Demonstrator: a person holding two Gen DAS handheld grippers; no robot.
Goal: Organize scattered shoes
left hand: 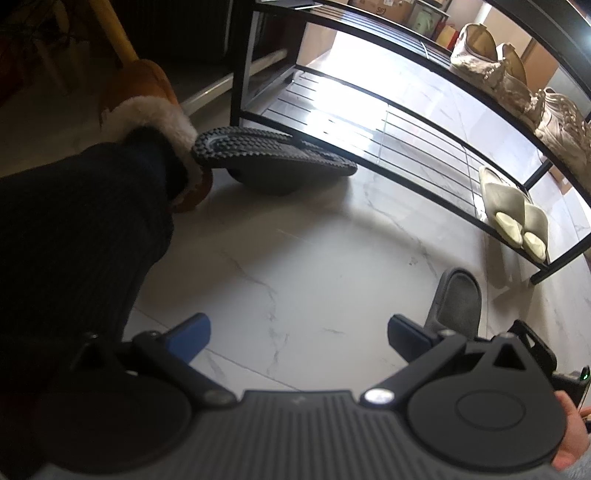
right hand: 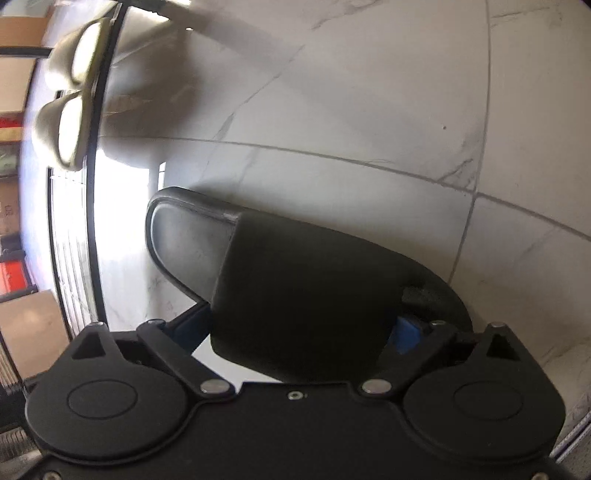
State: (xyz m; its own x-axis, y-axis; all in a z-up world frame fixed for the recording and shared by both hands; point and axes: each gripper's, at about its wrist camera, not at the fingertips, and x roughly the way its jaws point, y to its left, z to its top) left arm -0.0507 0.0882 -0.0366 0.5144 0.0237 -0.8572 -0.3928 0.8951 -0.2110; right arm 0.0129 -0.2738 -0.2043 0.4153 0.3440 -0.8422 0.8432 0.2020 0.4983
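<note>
My left gripper (left hand: 298, 336) is open and empty above the white marble floor. A black slipper (left hand: 273, 157) lies sole-up on the floor by the black shoe rack (left hand: 369, 92). A second grey slipper (left hand: 458, 301) sits on the floor at right, with my right gripper's body beside it. In the right wrist view my right gripper (right hand: 299, 332) is closed around the band of that dark slipper (right hand: 303, 291), with blue pads on either side of it. Cream slippers (left hand: 513, 212) sit on the rack's bottom shelf; they also show in the right wrist view (right hand: 70, 96).
Beige sneakers (left hand: 517, 77) stand on the rack's upper shelf. A brown fur-lined boot (left hand: 147, 110) and my dark-trousered leg (left hand: 74, 240) are at left. Cardboard boxes (left hand: 388, 7) stand behind the rack.
</note>
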